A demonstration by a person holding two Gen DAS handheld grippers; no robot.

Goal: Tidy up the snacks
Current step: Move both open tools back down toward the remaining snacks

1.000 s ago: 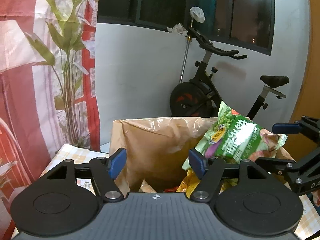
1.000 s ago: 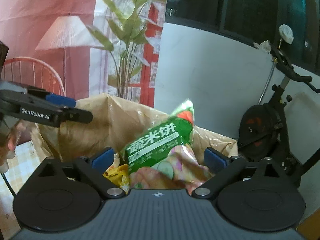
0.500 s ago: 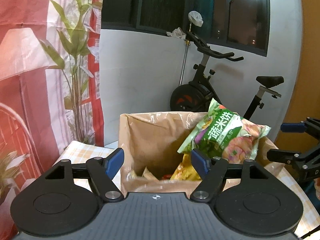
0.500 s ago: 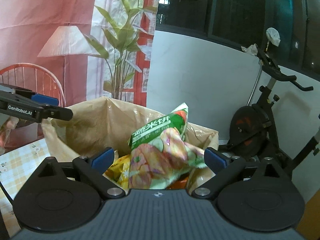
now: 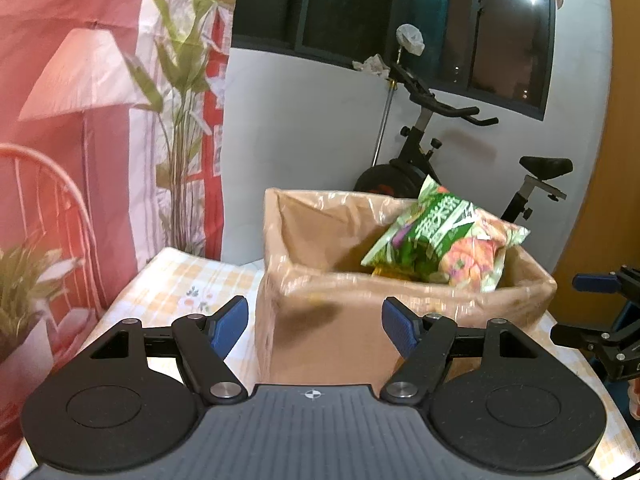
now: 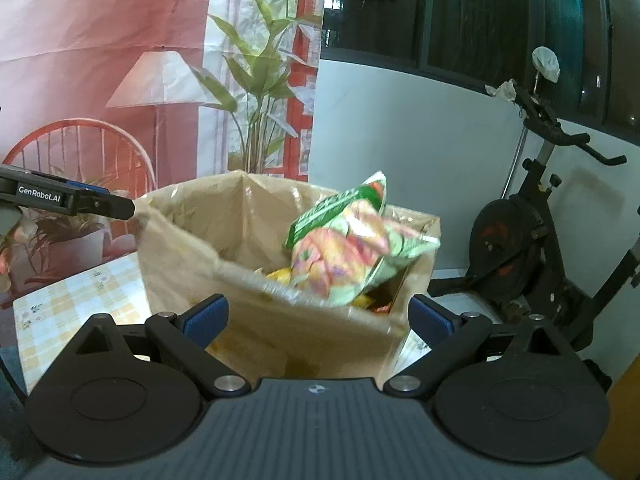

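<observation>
A brown cardboard box (image 5: 332,320) (image 6: 280,320) lined with clear plastic stands on the checked tablecloth. A green snack bag (image 5: 448,240) (image 6: 348,240) with vegetable pictures sticks up out of its right side, on top of yellow and red packets. My left gripper (image 5: 314,326) is open in front of the box's near wall, holding nothing. My right gripper (image 6: 318,316) is open too, short of the box and apart from the bag. Each gripper shows at the edge of the other's view: the right gripper (image 5: 592,320) and the left gripper (image 6: 80,202).
The table (image 5: 192,280) carries a yellow checked cloth and ends just behind the box. A black exercise bike (image 5: 440,152) (image 6: 532,232) stands behind by the white wall under a dark window. A printed backdrop (image 5: 100,120) with lamp, chair and plant hangs at the left.
Both grippers have drawn back from the box, which now looks smaller and farther off. The green bag has stayed in the box, free of the right gripper. The left jaws stand a little wider.
</observation>
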